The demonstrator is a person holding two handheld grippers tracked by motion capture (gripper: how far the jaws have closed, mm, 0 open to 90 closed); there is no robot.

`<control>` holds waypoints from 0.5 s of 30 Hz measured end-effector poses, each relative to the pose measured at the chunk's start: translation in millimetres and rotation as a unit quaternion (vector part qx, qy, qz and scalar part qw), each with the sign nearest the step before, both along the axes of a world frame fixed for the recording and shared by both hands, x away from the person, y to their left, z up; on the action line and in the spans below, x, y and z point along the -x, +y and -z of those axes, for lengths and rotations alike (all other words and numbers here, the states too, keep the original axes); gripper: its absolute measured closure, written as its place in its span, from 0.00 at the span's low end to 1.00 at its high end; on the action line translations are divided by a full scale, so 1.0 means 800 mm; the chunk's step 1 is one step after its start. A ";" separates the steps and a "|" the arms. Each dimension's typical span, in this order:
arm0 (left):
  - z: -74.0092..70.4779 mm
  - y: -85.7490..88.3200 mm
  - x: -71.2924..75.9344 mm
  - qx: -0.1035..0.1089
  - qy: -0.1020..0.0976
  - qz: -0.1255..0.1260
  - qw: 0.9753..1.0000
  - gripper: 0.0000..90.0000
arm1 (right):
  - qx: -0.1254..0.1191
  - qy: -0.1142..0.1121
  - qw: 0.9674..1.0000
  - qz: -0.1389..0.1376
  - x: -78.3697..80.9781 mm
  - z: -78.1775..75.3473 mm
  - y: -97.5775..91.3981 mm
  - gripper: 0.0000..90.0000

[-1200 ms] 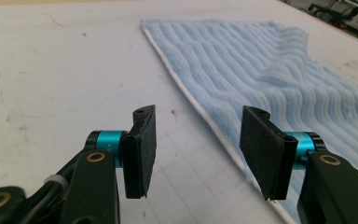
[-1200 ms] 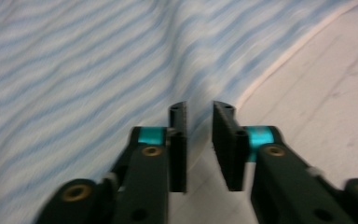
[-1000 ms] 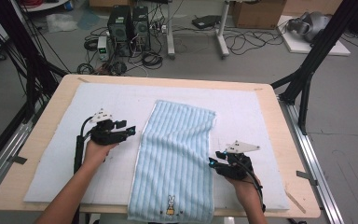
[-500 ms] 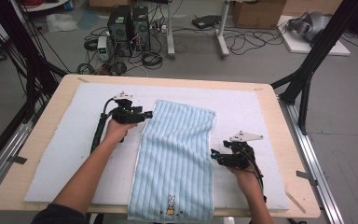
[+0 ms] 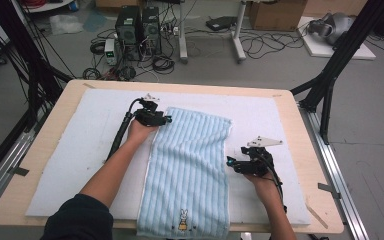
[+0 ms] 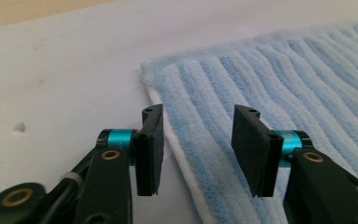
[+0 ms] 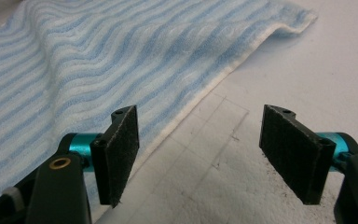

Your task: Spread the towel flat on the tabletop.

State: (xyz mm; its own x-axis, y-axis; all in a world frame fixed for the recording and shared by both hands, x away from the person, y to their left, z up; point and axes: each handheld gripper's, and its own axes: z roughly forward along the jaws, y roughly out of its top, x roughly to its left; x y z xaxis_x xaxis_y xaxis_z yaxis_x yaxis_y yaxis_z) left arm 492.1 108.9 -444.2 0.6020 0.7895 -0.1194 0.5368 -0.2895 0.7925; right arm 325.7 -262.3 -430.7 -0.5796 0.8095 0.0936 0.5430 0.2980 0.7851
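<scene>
Towel (image 6: 279, 88) edge between left claw's (image 6: 196, 154) parted pads

Each black gripper (image 6: 196, 154) has flat dark pads (image 6: 150, 149) behind turquoise collars, brass pivot screws, a trailing black cable; one dark sleeve (image 5: 75, 220).

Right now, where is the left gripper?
In the high view, the left gripper sits at the striped blue towel's far left corner, jaws open.

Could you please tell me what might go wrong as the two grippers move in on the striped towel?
The left gripper, jaws just closing, straddles only the towel's thin long edge near a far corner, so it may pinch too little. The right gripper, just opening, sits beside the opposite edge and could miss it.
</scene>
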 end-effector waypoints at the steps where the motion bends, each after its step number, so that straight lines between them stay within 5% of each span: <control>1: 0.001 -0.003 0.000 -0.010 -0.004 0.000 1.000 0.64 | 0.000 0.000 1.000 -0.001 0.000 0.000 0.000 0.31; 5: 0.006 -0.013 0.002 -0.041 -0.020 -0.004 0.999 0.71 | -0.001 0.001 1.000 0.000 0.001 0.000 -0.001 0.31; 8: 0.005 -0.011 0.003 -0.041 -0.019 0.012 0.999 0.93 | 0.000 0.003 1.000 -0.003 0.000 0.001 -0.001 0.31; 15: 0.000 0.012 0.003 -0.057 -0.011 -0.069 0.996 0.95 | 0.000 0.006 1.000 -0.002 0.000 0.002 0.001 0.31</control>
